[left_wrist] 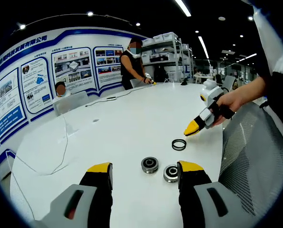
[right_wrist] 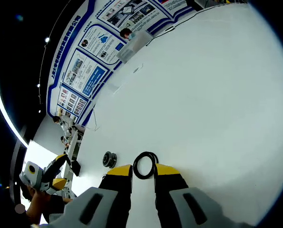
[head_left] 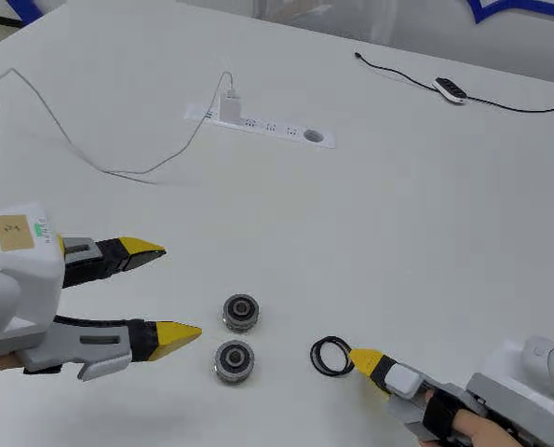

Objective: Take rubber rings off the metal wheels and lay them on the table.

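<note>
Tabletop (head_left: 398,205), white, is backed by blue wall posters (left_wrist: 60,66) (text unreadable); two metal wheels (head_left: 240,313) are faced by the wide-spread, empty left gripper (head_left: 179,289), a loose rubber ring (head_left: 315,356) by the slightly parted, empty right gripper (right_wrist: 143,169).

Two metal wheels (head_left: 240,312), two rubber rings (head_left: 331,357)
</note>
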`<state>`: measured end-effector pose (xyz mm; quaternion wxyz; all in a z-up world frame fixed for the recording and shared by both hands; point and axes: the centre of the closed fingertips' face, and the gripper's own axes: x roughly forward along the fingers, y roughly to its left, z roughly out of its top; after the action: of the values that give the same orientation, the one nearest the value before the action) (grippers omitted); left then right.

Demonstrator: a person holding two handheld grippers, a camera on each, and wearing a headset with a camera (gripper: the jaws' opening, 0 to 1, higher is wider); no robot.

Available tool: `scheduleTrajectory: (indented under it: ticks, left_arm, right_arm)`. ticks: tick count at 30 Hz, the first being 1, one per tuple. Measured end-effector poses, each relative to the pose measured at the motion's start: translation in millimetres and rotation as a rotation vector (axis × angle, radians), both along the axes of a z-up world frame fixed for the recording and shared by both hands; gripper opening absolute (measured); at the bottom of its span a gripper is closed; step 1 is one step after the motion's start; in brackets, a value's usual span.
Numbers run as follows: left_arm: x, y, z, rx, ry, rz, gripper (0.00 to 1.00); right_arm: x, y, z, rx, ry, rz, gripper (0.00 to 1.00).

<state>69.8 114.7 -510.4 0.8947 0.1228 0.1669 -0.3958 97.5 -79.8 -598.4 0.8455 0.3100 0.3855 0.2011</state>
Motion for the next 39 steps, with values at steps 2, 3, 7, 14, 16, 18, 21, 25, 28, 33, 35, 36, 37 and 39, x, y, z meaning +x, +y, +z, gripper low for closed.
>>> scheduleTrajectory:
  ticks: [2,3,7,14,16,18,21,25,28,33,35,36,37,39]
  left_arm:
    - [-0.5,7.0,3.4,-0.014,0.001,0.029,0.56]
    - [-1.2,10.5,5.5,-0.024,0.002,0.043,0.57]
    - [-3.3,19.6,12.9,-0.048,0.004,0.083,0.58]
    - [-9.1,34.2,24.0,-0.097,-0.008,0.163,0.63]
    - [-12.8,37.8,24.2,-0.107,-0.009,0.182,0.64]
    - [-15.6,41.2,23.3,-0.121,-0.010,0.211,0.64]
    - [-18.9,43.6,23.6,-0.164,-0.009,0.253,0.68]
    - [-25.5,46.2,18.3,-0.188,0.002,0.287,0.74]
    - [-31.4,48.7,9.9,-0.203,0.024,0.318,0.77]
    - [-38.2,47.3,3.1,-0.213,0.037,0.323,0.84]
    - [-38.8,46.5,0.4,-0.216,0.049,0.322,0.86]
    - [-38.8,45.9,-1.4,-0.215,0.055,0.323,0.88]
    - [-38.6,45.5,-2.4,-0.215,0.057,0.325,0.91]
    - [-38.8,44.1,-4.7,-0.210,0.062,0.320,0.95]
  right_arm:
    - [0.3,-1.1,3.8,-0.023,-0.034,0.024,0.20]
    - [1.3,-1.5,7.8,-0.035,-0.065,0.034,0.21]
    - [1.3,-2.3,17.7,-0.062,-0.132,0.070,0.22]
    - [-1.1,-4.1,40.7,-0.138,-0.296,0.166,0.25]
    - [-1.7,-3.6,47.7,-0.151,-0.345,0.196,0.25]
    - [-2.4,-3.6,53.5,-0.156,-0.386,0.214,0.27]
    - [-4.7,-2.9,59.5,-0.173,-0.427,0.242,0.30]
    - [-8.2,-0.5,68.2,-0.154,-0.464,0.263,0.35]
    - [-13.2,-2.5,68.6,-0.192,-0.484,0.304,0.40]
    - [-21.4,-6.4,67.2,-0.236,-0.515,0.353,0.48]
    - [-23.8,-7.6,64.7,-0.250,-0.508,0.370,0.50]
    - [-25.7,-8.3,63.1,-0.261,-0.507,0.383,0.52]
    - [-27.3,-8.3,62.5,-0.278,-0.516,0.398,0.53]
    - [-30.9,-5.9,63.6,-0.314,-0.555,0.442,0.57]
